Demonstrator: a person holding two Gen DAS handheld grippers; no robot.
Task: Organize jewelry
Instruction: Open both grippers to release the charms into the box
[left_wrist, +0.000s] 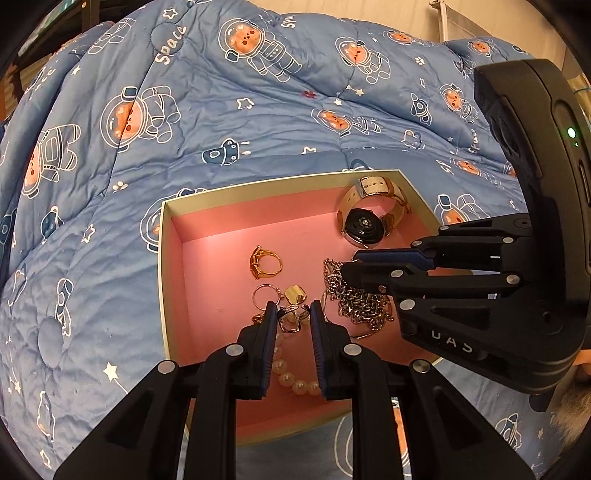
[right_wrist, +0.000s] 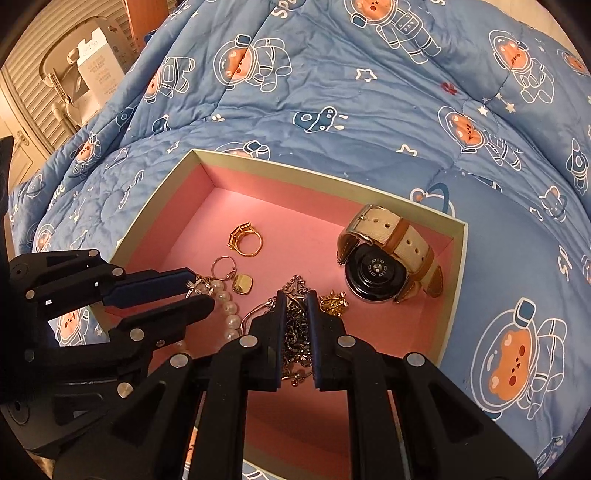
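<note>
1. My left claw is a little open around a silver ring; I cannot tell if it grips.
2. My right claw squeezes the silver chain.
3. Both are inside the pink box, with a watch, gold ring and pearls.
4. The box sits on a bed's blue blanket that says "Space".

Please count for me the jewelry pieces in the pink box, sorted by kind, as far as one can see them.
Watch: 1
Gold ring with stones: 1
Silver chain: 1
Pearl strand: 1
Gold square charm on a thin ring: 1
Small gold pieces, tangled: count unclear
Total: 5 clearly seen
</note>
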